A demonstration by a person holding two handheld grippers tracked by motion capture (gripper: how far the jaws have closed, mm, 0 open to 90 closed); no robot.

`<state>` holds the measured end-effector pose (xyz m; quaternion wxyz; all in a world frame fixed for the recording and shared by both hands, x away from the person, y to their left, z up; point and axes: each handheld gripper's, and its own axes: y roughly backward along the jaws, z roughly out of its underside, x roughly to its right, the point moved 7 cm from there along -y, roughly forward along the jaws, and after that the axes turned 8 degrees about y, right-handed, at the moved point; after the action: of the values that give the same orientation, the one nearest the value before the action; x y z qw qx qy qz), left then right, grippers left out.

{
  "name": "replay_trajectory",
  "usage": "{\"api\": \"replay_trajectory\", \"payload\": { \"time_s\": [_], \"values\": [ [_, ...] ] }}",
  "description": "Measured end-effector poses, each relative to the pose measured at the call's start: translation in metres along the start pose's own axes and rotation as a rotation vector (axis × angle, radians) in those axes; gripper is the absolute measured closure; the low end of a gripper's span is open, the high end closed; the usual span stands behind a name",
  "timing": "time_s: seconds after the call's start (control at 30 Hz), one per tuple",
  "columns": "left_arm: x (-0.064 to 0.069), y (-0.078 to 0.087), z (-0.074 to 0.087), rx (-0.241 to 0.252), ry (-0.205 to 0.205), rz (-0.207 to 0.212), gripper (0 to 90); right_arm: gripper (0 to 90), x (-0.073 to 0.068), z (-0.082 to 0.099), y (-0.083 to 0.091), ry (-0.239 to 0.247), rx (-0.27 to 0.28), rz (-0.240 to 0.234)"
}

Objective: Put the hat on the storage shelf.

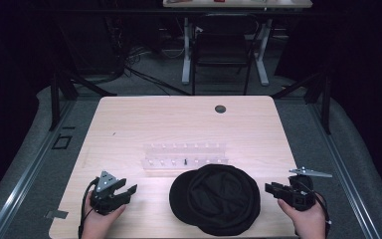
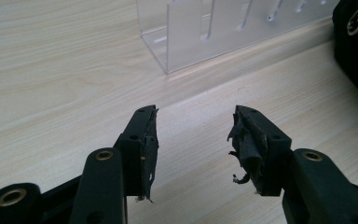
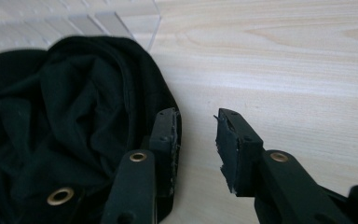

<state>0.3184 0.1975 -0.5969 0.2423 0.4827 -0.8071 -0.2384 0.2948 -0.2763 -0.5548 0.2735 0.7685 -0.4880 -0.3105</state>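
Black cap (image 1: pixel 216 199) lies on table (image 1: pixel 129 124) near the front edge, between both hands, just in front of clear rack (image 1: pixel 185 154). Left gripper (image 1: pixel 124 191) low at front left, jaws wide, empty, angled toward cap. Right gripper (image 1: pixel 273 189) at cap's right edge, jaws apart, empty, pointing left.

Both grippers are black with brass-ringed screw holes; left gripper (image 1: pixel 129 189) carries a grey three-cornered plate; pads (image 2: pixel 150 154) frayed, cables black.
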Motion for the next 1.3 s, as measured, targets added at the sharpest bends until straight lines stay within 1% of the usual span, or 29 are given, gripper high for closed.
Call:
{"api": "replay_trajectory", "payload": {
  "time_s": [0.03,0.07,0.13,0.17,0.23,0.3,0.37,0.43,0.47,0.53,0.67,0.73,0.77,0.8,0.93,0.97,1.03,1.07,1.1,1.13,1.27,1.3],
  "values": [
    [0.001,0.0,0.0,-0.003,-0.005,0.002,50.1,67.5,-0.001,-0.001,0.001,0.011,-0.027,0.005],
    [0.002,-0.001,0.0,-0.005,-0.008,0.004,50.0,67.5,-0.002,-0.002,0.002,0.012,-0.048,0.001],
    [0.003,-0.001,0.0,-0.004,-0.012,0.006,50.0,67.7,-0.004,-0.003,0.002,0.007,-0.087,-0.004],
    [0.004,-0.001,0.0,-0.003,-0.013,0.009,50.0,68.5,-0.005,-0.003,0.002,0.005,-0.105,-0.014],
    [0.004,-0.001,0.0,-0.003,-0.014,0.011,50.0,69.2,-0.006,-0.004,0.003,0.004,-0.14,-0.015],
    [0.003,-0.001,0.001,-0.008,-0.016,0.012,50.1,70.0,-0.007,-0.006,0.003,-0.006,-0.163,-0.024],
    [0.002,-0.001,0.001,-0.01,-0.017,0.012,50.0,70.8,-0.009,-0.011,0.002,-0.039,-0.188,-0.058],
    [0.002,-0.001,0.001,-0.011,-0.011,0.014,50.0,70.9,-0.01,-0.011,0.001,-0.04,-0.196,-0.064],
    [0.002,-0.001,0.001,-0.01,-0.007,0.015,50.0,70.6,-0.012,-0.012,0.0,-0.042,-0.208,-0.064],
    [0.002,-0.001,0.001,-0.01,-0.005,0.015,50.0,69.3,-0.014,-0.013,-0.003,-0.032,-0.236,-0.068],
    [0.003,-0.002,0.002,-0.013,-0.009,0.018,50.0,69.8,-0.018,-0.013,-0.008,-0.028,-0.274,-0.071],
    [0.003,-0.002,0.002,-0.016,-0.01,0.019,50.0,69.3,-0.019,-0.012,-0.011,-0.024,-0.304,-0.074],
    [0.003,-0.003,0.003,-0.018,-0.01,0.02,50.0,69.1,-0.02,-0.012,-0.014,-0.024,-0.306,-0.069],
    [0.003,-0.003,0.003,-0.018,-0.009,0.02,50.0,68.9,-0.02,-0.011,-0.015,-0.023,-0.324,-0.073],
    [0.002,-0.004,0.003,-0.018,-0.003,0.018,50.0,71.2,-0.022,-0.01,-0.021,-0.021,-0.356,-0.066],
    [0.002,-0.003,0.003,-0.019,-0.004,0.019,50.0,72.0,-0.022,-0.009,-0.022,-0.012,-0.365,-0.067],
    [0.001,-0.003,0.003,-0.017,-0.003,0.019,50.0,72.5,-0.023,-0.009,-0.024,-0.025,-0.378,-0.079],
    [0.001,-0.003,0.003,-0.016,-0.002,0.018,50.0,73.0,-0.022,-0.009,-0.025,-0.028,-0.378,-0.074],
    [0.001,-0.003,0.003,-0.017,-0.003,0.017,50.0,73.2,-0.023,-0.009,-0.027,-0.042,-0.367,-0.075],
    [0.001,-0.003,0.003,-0.018,-0.001,0.017,50.0,73.7,-0.022,-0.009,-0.026,-0.038,-0.388,-0.085],
    [0.001,-0.003,0.003,-0.017,-0.001,0.018,50.0,75.8,-0.021,-0.006,-0.03,-0.059,-0.401,-0.089],
    [0.001,-0.003,0.003,-0.016,-0.001,0.019,50.0,76.7,-0.02,-0.006,-0.031,-0.062,-0.406,-0.099]
  ]
}}
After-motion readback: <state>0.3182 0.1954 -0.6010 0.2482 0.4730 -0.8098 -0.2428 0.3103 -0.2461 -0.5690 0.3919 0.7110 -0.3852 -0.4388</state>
